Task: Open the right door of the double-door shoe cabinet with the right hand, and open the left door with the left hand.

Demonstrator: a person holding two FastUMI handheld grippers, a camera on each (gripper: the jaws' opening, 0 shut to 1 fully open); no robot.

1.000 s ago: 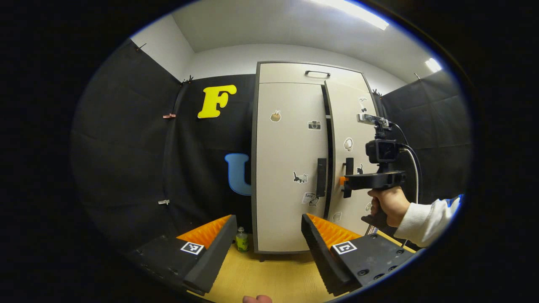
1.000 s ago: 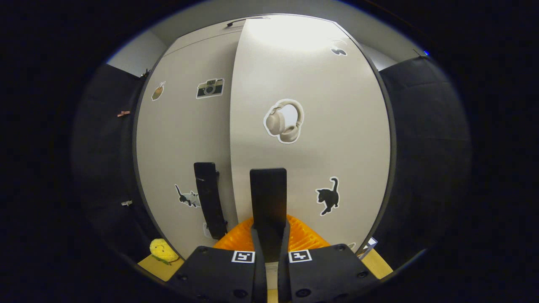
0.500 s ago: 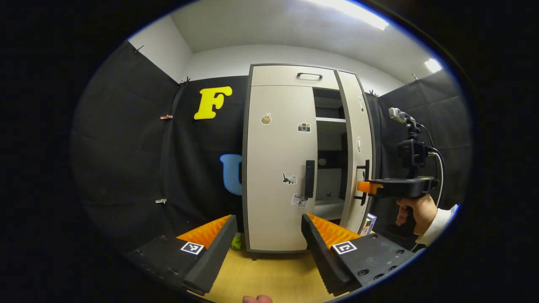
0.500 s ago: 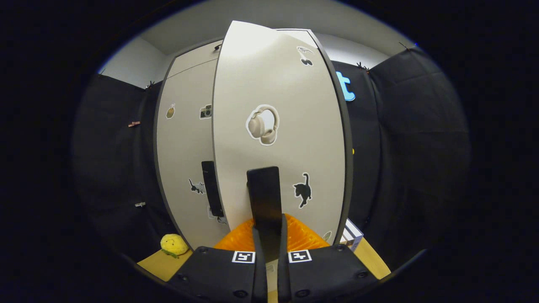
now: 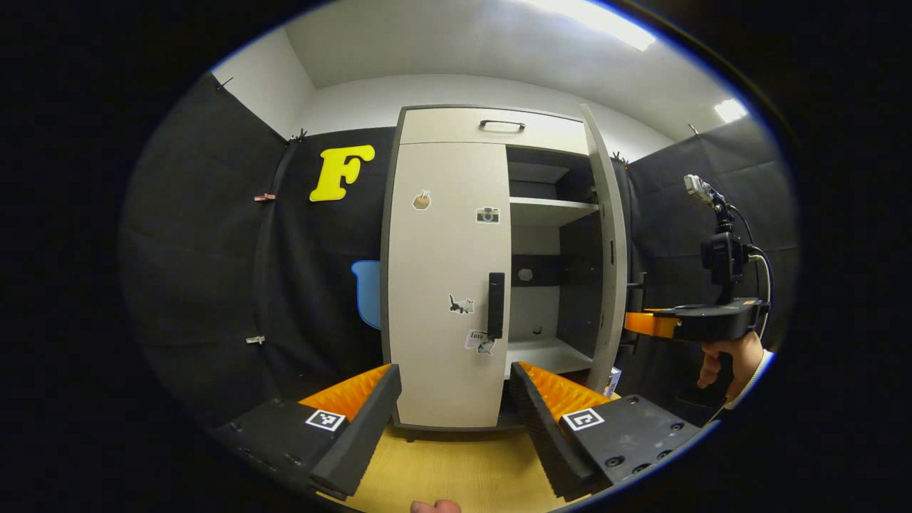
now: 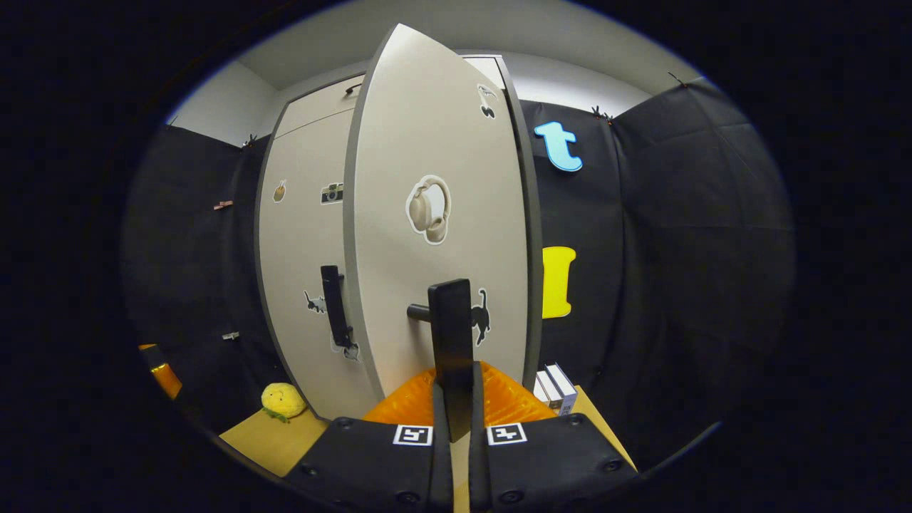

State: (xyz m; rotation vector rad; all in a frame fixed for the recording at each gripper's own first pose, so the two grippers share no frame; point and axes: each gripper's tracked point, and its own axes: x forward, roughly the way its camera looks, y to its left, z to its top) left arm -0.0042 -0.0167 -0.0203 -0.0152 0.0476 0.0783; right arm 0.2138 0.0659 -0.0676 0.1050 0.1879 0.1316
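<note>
Your right claw pinches the open beige right door's dark bar handle; your left claw is spread. The closed beige left door should swing light and rigid; grip its black vertical handle.

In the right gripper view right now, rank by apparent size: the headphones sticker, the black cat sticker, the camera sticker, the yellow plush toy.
1. Headphones sticker, clearly largest.
2. Black cat sticker and yellow plush toy: too close to rank; they also sit at different depths.
3. Camera sticker, smallest, on the farther left door.

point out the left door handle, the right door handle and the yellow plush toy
left door handle (image 5: 496, 305), left gripper view, middle of the bar
right door handle (image 6: 451, 335), right gripper view, upper bar above the fingers
yellow plush toy (image 6: 283, 400), right gripper view, its body
</note>
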